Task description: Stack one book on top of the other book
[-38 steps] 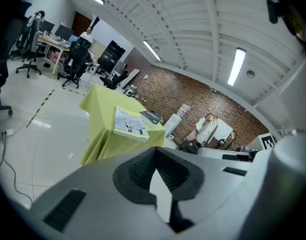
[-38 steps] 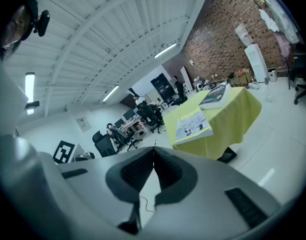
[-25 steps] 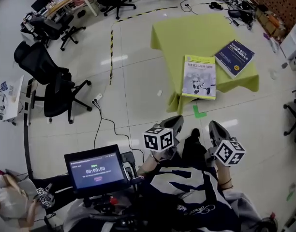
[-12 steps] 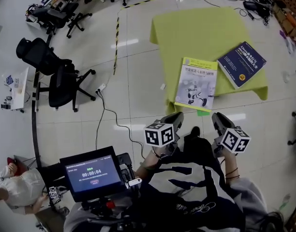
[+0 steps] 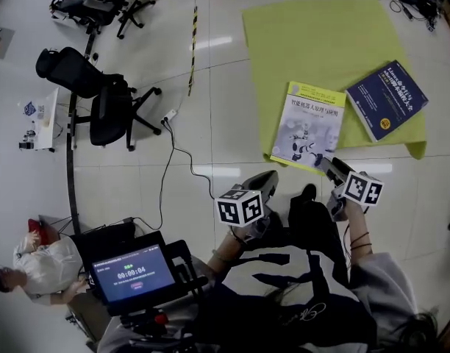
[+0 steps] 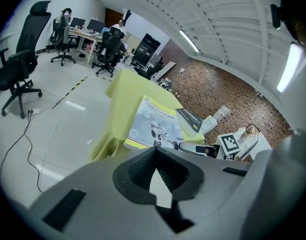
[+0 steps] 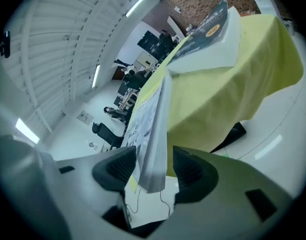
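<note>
A white-and-yellow book [image 5: 308, 126] lies on the yellow-green tablecloth [image 5: 313, 43], its near corner past the table's edge. A dark blue book [image 5: 387, 99] lies askew to its right. My right gripper [image 5: 329, 165] is at that near corner. Its jaws are opening, and the book's edge [image 7: 152, 129] stands between the pads [image 7: 115, 166] with a gap on each side. The blue book [image 7: 213, 26] shows beyond. My left gripper [image 5: 265, 186] is shut and empty, short of the table. In the left gripper view both books [image 6: 155, 126] [image 6: 190, 120] lie ahead of it [image 6: 154, 151].
Black office chairs [image 5: 100, 101] stand at the left on the tiled floor, with a cable [image 5: 170, 153] and a yellow-black tape strip [image 5: 193, 35]. A screen [image 5: 133, 271] sits on the rig in front of me. A person [image 5: 34, 267] is at the lower left.
The view has closed in on the table. My right gripper has gone forward and down to the white-and-yellow book's near corner and opened its jaws. The left gripper has shifted forward a little, still shut.
</note>
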A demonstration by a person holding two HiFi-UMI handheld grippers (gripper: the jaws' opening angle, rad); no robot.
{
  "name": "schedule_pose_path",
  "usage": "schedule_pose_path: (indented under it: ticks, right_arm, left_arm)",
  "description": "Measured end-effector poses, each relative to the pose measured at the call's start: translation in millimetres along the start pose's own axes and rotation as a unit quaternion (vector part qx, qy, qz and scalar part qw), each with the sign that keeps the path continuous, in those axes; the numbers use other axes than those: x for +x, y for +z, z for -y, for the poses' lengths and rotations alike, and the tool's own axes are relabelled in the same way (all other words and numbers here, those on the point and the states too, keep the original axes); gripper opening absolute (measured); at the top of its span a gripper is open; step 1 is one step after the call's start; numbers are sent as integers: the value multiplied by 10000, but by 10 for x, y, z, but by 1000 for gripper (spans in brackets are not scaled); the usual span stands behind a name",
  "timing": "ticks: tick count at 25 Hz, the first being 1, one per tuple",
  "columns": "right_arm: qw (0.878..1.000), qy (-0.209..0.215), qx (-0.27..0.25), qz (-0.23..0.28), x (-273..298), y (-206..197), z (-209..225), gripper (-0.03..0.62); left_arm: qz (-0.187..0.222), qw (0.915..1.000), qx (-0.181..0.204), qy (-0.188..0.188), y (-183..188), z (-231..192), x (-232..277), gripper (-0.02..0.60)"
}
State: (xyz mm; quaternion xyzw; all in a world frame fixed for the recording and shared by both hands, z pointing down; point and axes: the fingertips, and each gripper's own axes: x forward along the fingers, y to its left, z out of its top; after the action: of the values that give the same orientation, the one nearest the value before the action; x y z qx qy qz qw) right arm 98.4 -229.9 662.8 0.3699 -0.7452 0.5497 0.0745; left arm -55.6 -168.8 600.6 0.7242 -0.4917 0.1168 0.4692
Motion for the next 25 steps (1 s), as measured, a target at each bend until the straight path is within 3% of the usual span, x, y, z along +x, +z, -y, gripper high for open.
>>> schedule_pose_path:
  ticks: [3,7,11,15,20,25]
  right_arm:
    - [9998,149,78,-85,124,19,9,211]
    - [9999,107,32,-132,128,14,12,152]
    - [9991,333,235,-97,50,46,-64,97]
    - [9985,424,335,-104,-20,26,-140,83]
    - [9977,398,546,-101,-82,-44,-145,78]
    - [9979,357,531,8,-605,-480,-105,78]
  left_arm:
    - [64,9999,-110,70,40,-43,26,5]
    - [90,9997,-206,101,64,-80,49,5]
    - [71,9992,-350,174,84,-161,64,5]
    - [10,9989,-474,-55,153,-224,142,9]
    - [7,9958,-845,-344,406,-436,316,107]
    - [-441,9909,-950,-849,-3,-327,352,196]
